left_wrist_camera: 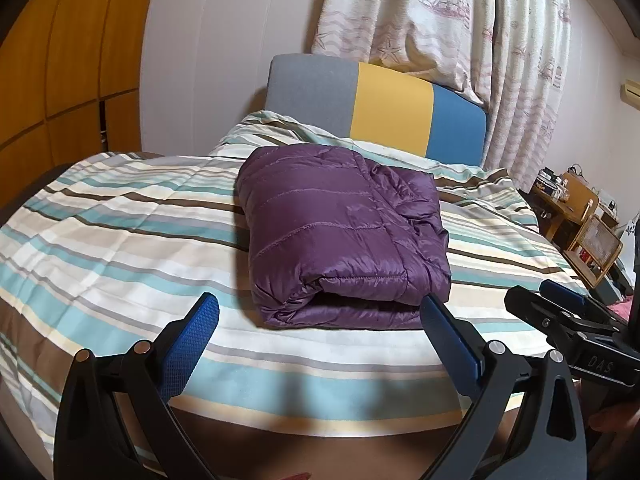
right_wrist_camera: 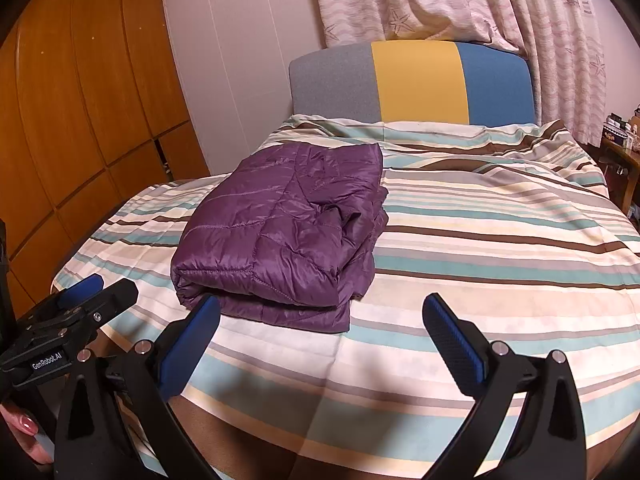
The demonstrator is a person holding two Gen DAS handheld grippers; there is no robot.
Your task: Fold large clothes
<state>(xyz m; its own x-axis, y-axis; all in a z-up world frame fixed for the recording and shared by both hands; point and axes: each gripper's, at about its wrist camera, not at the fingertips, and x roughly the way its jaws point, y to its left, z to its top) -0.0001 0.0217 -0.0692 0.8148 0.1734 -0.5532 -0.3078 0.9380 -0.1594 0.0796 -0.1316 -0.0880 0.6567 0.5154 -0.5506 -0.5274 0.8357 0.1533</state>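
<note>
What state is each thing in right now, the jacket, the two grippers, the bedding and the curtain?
Purple jacket: folded into a bundle, lying on the bed.
Left gripper: open, empty.
Right gripper: open, empty.
Striped duvet: spread out, slightly wrinkled.
Curtain: drawn closed.

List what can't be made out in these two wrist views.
- Purple jacket: sleeves, zipper and collar folded inside, both views.
- Jacket's underside: lies against the striped duvet.
- Bedside shelf items: too small, left wrist view.
- Right tool: cut off by the right edge there; its own view shows it open, like the left tool.
</note>
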